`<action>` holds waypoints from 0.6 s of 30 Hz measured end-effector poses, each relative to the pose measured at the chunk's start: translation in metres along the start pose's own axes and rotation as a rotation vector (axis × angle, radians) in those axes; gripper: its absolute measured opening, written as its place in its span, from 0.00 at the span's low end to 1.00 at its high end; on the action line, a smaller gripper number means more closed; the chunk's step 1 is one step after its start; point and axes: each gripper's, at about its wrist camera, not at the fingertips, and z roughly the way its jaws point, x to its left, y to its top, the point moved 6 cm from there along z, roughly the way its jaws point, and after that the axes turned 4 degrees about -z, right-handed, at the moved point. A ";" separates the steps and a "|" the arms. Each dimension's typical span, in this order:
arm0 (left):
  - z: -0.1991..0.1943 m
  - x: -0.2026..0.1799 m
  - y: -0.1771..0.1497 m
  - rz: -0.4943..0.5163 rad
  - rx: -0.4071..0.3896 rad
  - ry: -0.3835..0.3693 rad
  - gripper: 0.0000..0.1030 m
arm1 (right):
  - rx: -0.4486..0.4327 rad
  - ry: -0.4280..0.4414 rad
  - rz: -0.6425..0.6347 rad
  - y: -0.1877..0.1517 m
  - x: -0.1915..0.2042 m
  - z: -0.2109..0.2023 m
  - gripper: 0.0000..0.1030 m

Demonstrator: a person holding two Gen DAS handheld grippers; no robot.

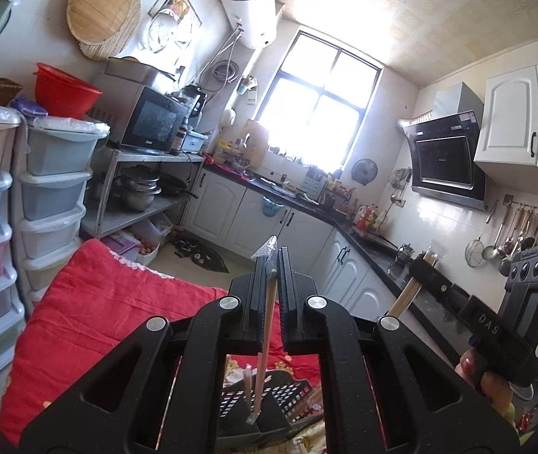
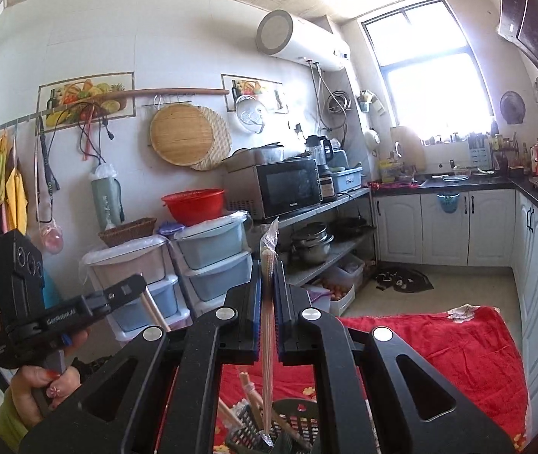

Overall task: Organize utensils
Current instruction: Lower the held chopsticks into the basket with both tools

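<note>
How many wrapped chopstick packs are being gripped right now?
2. One pack is clamped in the left gripper, its lower end over the black basket. The other pack is clamped in the right gripper. More may sit hidden in the basket.

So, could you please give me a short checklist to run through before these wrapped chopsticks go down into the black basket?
1. Left tool shut on its wrapped chopsticks: ok.
2. Right tool shut on its own wrapped chopsticks: ok.
3. Both pairs hang roughly upright, lower ends down by the black basket: ok.
4. Left pair's lower tip already inside a compartment: cannot tell; the tool frame hides much of the basket.
5. Free room in the basket: cannot tell; other wrapped utensils already stand in it.
6. Basket resting on the red quilt: ok, though its footing looks soft.
</note>
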 end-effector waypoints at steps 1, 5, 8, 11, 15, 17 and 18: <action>0.002 0.002 -0.001 -0.001 0.003 0.003 0.03 | 0.000 -0.001 0.003 -0.002 -0.002 0.003 0.06; 0.011 0.007 -0.009 -0.007 0.019 0.015 0.03 | 0.002 -0.011 0.012 -0.012 -0.010 0.012 0.06; 0.016 0.010 -0.016 -0.013 0.035 0.019 0.03 | 0.010 -0.021 0.014 -0.020 -0.013 0.019 0.06; 0.020 0.012 -0.023 -0.010 0.047 0.025 0.03 | 0.026 -0.029 0.021 -0.030 -0.017 0.025 0.06; 0.025 0.015 -0.031 -0.009 0.059 0.033 0.03 | 0.040 -0.033 0.026 -0.040 -0.018 0.033 0.06; 0.028 0.016 -0.037 -0.011 0.067 0.035 0.03 | 0.045 -0.037 0.020 -0.046 -0.017 0.036 0.06; 0.030 0.017 -0.039 -0.011 0.070 0.038 0.03 | 0.048 -0.039 0.018 -0.049 -0.016 0.037 0.06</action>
